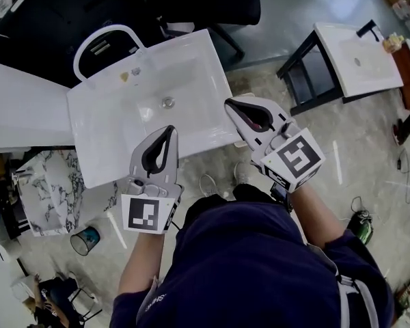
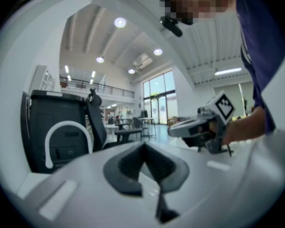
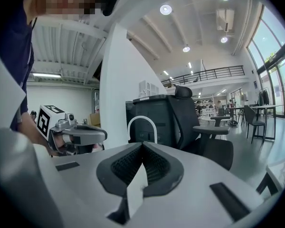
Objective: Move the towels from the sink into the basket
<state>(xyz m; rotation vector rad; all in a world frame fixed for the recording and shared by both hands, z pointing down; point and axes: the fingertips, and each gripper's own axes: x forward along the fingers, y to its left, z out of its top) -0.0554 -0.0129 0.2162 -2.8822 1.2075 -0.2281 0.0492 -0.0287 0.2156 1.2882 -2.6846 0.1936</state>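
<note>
Left gripper (image 1: 169, 130) and right gripper (image 1: 229, 105) are both empty with jaws pressed together, held side by side, level, over the near edge of the white sink (image 1: 102, 139). The drain (image 1: 167, 102) is just past the tips. A black basket with a white arched handle (image 1: 113, 52) is behind the sink's far left corner, and a black office chair (image 1: 212, 2) is beyond.

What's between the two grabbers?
In the head view, just the front edge of the white sink lies between the left gripper and the right gripper.
</note>
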